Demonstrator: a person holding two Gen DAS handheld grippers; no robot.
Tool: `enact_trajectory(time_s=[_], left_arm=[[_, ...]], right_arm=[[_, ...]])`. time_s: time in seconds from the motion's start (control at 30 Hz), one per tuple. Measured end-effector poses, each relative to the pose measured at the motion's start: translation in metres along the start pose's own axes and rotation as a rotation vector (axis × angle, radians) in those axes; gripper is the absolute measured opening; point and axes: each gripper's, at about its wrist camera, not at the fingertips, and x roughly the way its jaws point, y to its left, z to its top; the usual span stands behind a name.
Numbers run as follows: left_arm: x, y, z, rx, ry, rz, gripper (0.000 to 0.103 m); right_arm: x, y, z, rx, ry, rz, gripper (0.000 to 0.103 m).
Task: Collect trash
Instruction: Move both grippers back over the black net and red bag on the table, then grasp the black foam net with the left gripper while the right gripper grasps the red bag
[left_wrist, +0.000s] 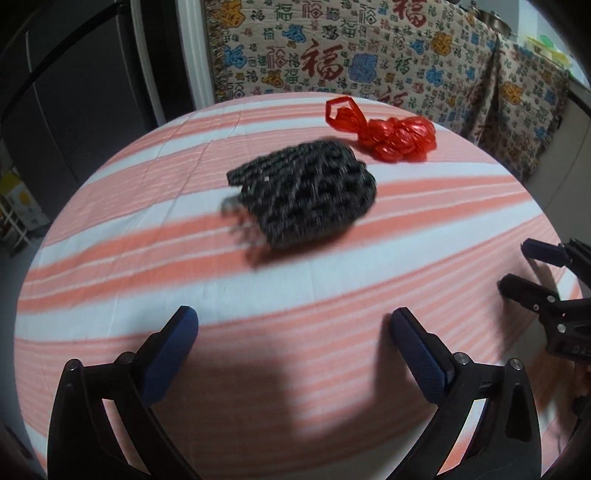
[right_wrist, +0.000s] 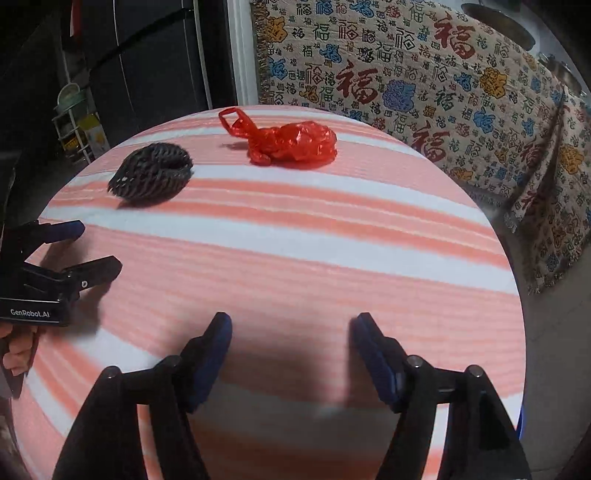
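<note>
Striped table (left_wrist: 332, 295): 1 black net (left_wrist: 306, 195), 1 red bag (left_wrist: 388, 136).

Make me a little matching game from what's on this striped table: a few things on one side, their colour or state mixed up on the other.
Things:
1. crumpled plastic bag
2. foam net sleeve
3. tablecloth
4. left gripper

Descriptions:
A. fingers apart, nothing between them
B. black mesh
C. red, with a loop handle
D. pink and white stripes

Pairs: 1-C, 2-B, 3-D, 4-A

Red bag (right_wrist: 291, 142) (crumpled) beside black mesh (right_wrist: 153, 173)
</note>
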Motion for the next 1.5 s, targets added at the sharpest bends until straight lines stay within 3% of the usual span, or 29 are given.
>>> enact_trajectory(time_s=[0.13,0.23,0.4,0.5,0.6,0.73,0.9,0.93,0.97,1.0,1.03,1.17,1.37,1.5], left_arm=[[0.006,0.006,0.014,-0.017,-0.017,-0.027,0.102],[0.003,0.01,0.027,-0.037,-0.075,-0.051,0.102],[0.004,-0.007,0.048,0.036,-0.119,-0.044,0.102],[0.011,-0.01,0.05,0.057,-0.132,-0.052,0.099],[0.013,-0.006,0.049,0.048,-0.12,-0.124,0.068],[0.018,-0.001,0.05,0.024,-0.093,-0.18,0.041],[0.019,-0.002,0.047,0.018,-0.078,-0.203,0.028],[0.019,-0.003,0.046,0.021,-0.076,-0.203,0.027],[0.018,-0.004,0.045,0.022,-0.076,-0.203,0.026],[0.017,-0.005,0.044,0.024,-0.075,-0.206,0.023],[0.015,-0.006,0.042,0.025,-0.074,-0.209,0.021],[0.007,-0.011,0.031,0.04,-0.068,-0.225,0.017],[-0.019,-0.026,0.005,0.053,-0.048,-0.282,0.015],[-0.048,-0.04,-0.019,0.056,-0.047,-0.334,0.015]], right_arm=[[0.013,-0.004,0.013,0.007,-0.021,0.005,0.078],[0.013,-0.004,0.013,0.006,-0.021,0.001,0.078],[0.011,-0.004,0.014,-0.006,-0.017,0.01,0.078],[0.015,-0.011,0.031,-0.033,-0.001,0.039,0.076],[0.014,-0.03,0.066,0.019,-0.043,0.065,0.076],[0.034,-0.043,0.119,0.081,-0.053,0.108,0.076],[0.08,-0.046,0.149,0.191,-0.004,0.208,0.076],[0.089,-0.046,0.15,0.209,0.018,0.225,0.057],[0.097,-0.045,0.149,0.225,0.043,0.264,0.037],[0.098,-0.046,0.146,0.253,0.043,0.314,0.032],[0.091,-0.046,0.142,0.274,0.027,0.311,0.03],[0.053,-0.041,0.114,0.246,0.0,0.269,0.029],[-0.031,-0.036,0.031,0.193,-0.027,0.192,0.029],[-0.069,-0.05,-0.015,0.223,-0.035,0.146,0.029]])
